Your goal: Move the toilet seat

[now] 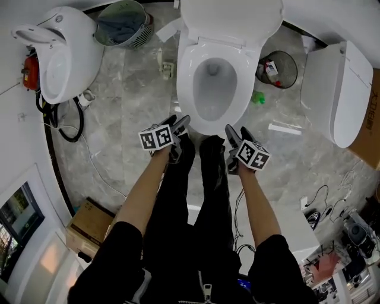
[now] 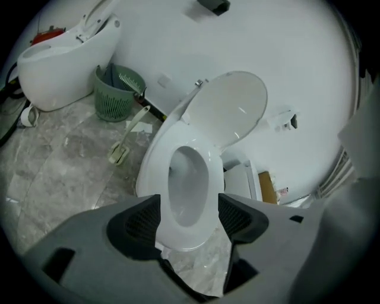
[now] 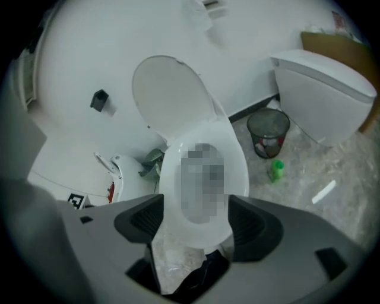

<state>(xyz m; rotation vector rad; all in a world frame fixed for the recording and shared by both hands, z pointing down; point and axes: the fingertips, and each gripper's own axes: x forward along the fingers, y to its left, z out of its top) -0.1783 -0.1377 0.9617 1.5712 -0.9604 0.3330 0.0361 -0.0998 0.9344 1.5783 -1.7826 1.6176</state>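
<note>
A white toilet stands at the top middle; its seat ring (image 1: pixel 186 80) lies down on the bowl and the lid (image 1: pixel 231 16) stands up behind it. My left gripper (image 1: pixel 180 126) hovers just off the bowl's front left rim, jaws open, nothing between them. My right gripper (image 1: pixel 232 136) hangs off the front right rim, also open and empty. In the left gripper view the seat ring (image 2: pixel 158 178) shows between and beyond the left gripper (image 2: pixel 189 217). In the right gripper view the seat ring (image 3: pixel 238 169) and raised lid (image 3: pixel 169 95) lie ahead of the right gripper (image 3: pixel 195 221).
A second toilet (image 1: pixel 65 53) stands at the left, a third (image 1: pixel 335 89) at the right. A green basket (image 1: pixel 122 24), a toilet brush (image 1: pixel 166 68), a black wire bin (image 1: pixel 278 68) and a green bottle (image 1: pixel 257 98) flank the bowl. Black cables (image 1: pixel 66 126) lie left.
</note>
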